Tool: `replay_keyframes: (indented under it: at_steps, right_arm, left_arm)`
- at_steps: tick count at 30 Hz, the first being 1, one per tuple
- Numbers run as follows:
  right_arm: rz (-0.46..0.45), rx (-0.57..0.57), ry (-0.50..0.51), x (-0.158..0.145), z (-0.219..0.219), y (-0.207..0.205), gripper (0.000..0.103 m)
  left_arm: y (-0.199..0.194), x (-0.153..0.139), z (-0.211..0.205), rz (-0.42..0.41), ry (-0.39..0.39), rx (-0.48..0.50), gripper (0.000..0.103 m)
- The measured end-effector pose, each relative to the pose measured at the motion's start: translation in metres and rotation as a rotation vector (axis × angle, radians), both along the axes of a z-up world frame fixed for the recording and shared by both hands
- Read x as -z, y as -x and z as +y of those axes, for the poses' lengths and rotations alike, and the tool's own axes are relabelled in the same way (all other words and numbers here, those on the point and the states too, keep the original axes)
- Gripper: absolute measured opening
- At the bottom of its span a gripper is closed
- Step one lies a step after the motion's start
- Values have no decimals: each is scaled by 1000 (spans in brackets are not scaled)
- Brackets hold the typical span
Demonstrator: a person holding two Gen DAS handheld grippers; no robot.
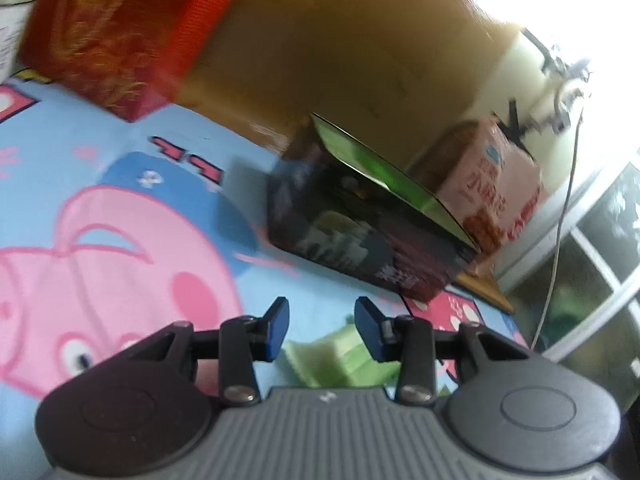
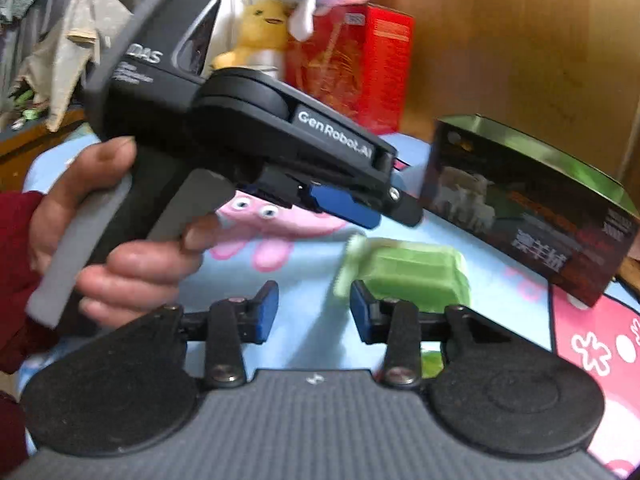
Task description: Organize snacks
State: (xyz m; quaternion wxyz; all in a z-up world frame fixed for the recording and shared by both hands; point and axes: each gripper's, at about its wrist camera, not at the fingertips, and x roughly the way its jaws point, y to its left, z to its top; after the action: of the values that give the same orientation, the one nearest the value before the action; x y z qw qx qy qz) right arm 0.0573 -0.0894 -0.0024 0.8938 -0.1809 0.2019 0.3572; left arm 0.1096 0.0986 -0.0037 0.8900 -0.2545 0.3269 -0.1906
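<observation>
Lying centre-frame, the green pack [image 2: 408, 276] looks light and soft, best pinched across its sides, both grippers [image 2: 314, 312] [image 1: 322, 328] released and empty

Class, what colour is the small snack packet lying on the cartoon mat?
Light green, clearest in the right wrist view.

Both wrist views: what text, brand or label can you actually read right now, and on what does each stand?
"GenRobot.AI": white, on the left gripper body, right wrist view.
"DAS": end of a partly hidden word on its rear housing; smaller lines below are blurred.
Dark box: large Chinese characters, too blurred.
Pink box: Chinese print, blurred.
Red box: gold pattern, nothing legible.
Mat: red letters, unreadable.
</observation>
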Motion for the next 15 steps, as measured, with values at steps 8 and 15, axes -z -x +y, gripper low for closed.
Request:
replay_keyframes:
  at_steps: [8, 15]
  right_arm:
    - [-35, 111, -132, -21, -52, -17, 87]
    - [15, 61, 48, -10, -43, -54, 94]
  left_arm:
    - [26, -8, 5, -17, 56, 26, 50]
    - [26, 4, -6, 15, 66, 85, 53]
